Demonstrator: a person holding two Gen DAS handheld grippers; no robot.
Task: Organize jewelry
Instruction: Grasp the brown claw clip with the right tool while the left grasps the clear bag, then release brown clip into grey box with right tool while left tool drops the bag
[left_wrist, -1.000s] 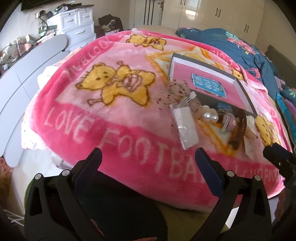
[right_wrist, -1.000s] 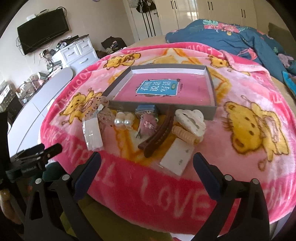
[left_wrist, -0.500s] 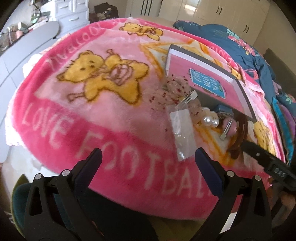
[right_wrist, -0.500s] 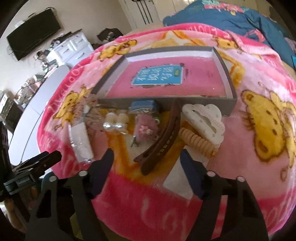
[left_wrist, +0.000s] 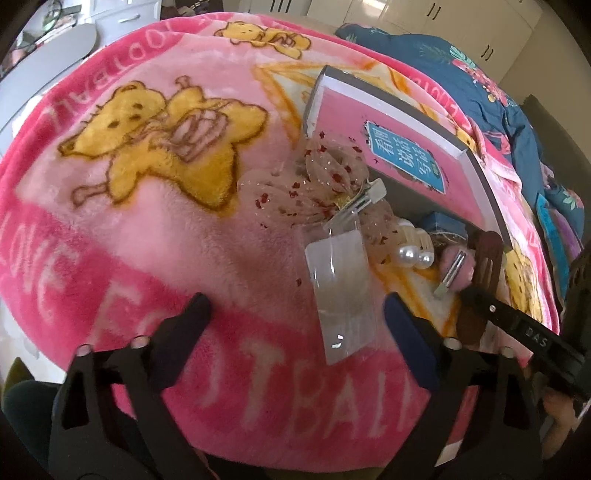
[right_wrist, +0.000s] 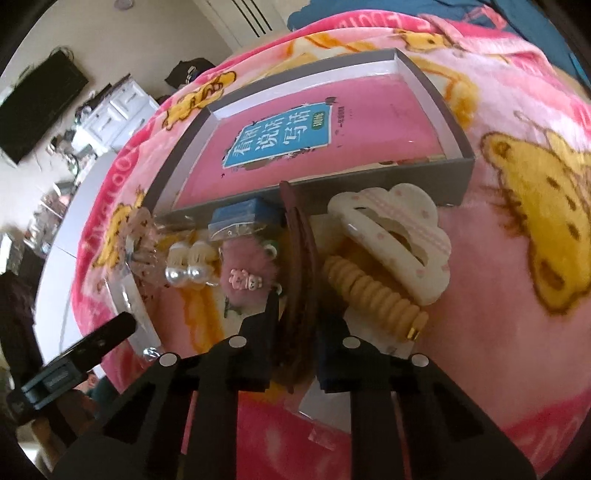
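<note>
- The right tongs (right_wrist: 293, 325) are pinched on the near end of the brown clip (right_wrist: 301, 258), one black finger on each side of it; the clip runs away from them towards 12 o'clock, up to the front wall of the box (right_wrist: 369, 188).
- At 1 o'clock of the right tongs lies the ribbed yellow clip (right_wrist: 373, 295), its far end touching the white cloud-shaped claw clip (right_wrist: 402, 236), which lies just before the box wall.
- At 11 o'clock of them lies the fluffy pink clip (right_wrist: 245, 277); farther to 10 o'clock is the pearl pair (right_wrist: 184, 275), and the blue packet (right_wrist: 240, 218) lies against the box wall at 11 o'clock.
- A white card (right_wrist: 325, 410) lies flat under the right tongs, partly hidden.
- The left tongs (left_wrist: 295, 314) are spread wide, jaws closing, over the pink blanket (left_wrist: 147, 221), with nothing pressed between them.
- The clear bag (left_wrist: 341, 291) lies between the left fingers, close to the right-hand one and not touching either.
- At 12 o'clock of the bag is the sheer bow (left_wrist: 321, 184) with red flecks, beside the box corner.
- In the left view the right tongs come in from 3 o'clock, their tip on the brown clip.
- The grey box holds a pink book (right_wrist: 332, 133) with a blue label; no jewelry is in it.
</note>
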